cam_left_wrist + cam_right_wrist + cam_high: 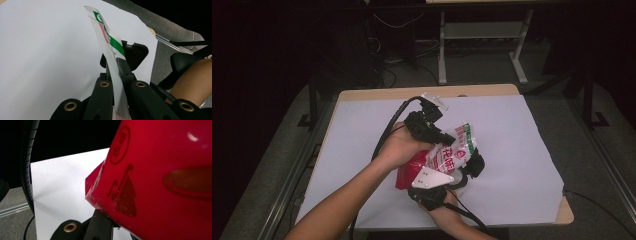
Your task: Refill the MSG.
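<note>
Table [522,150], white-covered: I take it as the landmark for all entries.

Bag [447,157], red and white with a green band: held up over the table's middle, just toward my near edge. Its long axis runs from the red bottom end, near side, up to the white top end, far side. In the left gripper view the top strip [110,47] stands on edge, rising away from the jaws.

Left gripper [447,137]: over the table's centre, jaws pinched tight on the bag's white top edge.

Right gripper [462,175]: nearer the table's front edge, clamped on the bag's red lower part [160,177], which lies directly above its jaws.

Judgement: both grippers hold opposite ends along the long axis; the left is nearer the seal, so any pull apart runs along that line.
</note>
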`<state>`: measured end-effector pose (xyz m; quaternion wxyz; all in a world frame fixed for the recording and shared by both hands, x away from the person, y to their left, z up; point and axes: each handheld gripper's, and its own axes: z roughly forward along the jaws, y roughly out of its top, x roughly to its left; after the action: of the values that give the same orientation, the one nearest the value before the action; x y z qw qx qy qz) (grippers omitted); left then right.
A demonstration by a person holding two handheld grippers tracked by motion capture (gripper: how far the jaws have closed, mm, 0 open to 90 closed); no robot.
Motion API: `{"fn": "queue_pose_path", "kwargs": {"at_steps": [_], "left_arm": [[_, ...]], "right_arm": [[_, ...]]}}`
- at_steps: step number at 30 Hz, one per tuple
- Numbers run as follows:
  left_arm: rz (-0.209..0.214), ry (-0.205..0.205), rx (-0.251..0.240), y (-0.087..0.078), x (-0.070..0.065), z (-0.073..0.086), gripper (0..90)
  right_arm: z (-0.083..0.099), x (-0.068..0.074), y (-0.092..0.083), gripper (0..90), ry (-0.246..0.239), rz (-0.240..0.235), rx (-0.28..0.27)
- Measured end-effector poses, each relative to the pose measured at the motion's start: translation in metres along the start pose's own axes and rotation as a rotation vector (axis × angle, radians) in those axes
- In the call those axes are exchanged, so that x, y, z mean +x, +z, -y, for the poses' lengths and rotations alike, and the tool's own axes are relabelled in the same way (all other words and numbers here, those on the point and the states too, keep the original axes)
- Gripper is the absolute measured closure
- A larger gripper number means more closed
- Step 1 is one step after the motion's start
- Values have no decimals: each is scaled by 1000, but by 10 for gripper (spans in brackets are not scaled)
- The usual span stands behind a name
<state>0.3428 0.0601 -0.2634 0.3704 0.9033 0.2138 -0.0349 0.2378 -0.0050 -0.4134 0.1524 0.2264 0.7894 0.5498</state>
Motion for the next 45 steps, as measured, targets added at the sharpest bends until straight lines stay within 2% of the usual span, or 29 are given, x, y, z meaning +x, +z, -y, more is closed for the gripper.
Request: {"fn": "queue_pose_path", "kwargs": {"at_steps": [45], "left_arm": [[-7,-6,-8,2,-1,-3,900]], "right_arm": [[-3,0,-1,899,1,-2,-16]]}}
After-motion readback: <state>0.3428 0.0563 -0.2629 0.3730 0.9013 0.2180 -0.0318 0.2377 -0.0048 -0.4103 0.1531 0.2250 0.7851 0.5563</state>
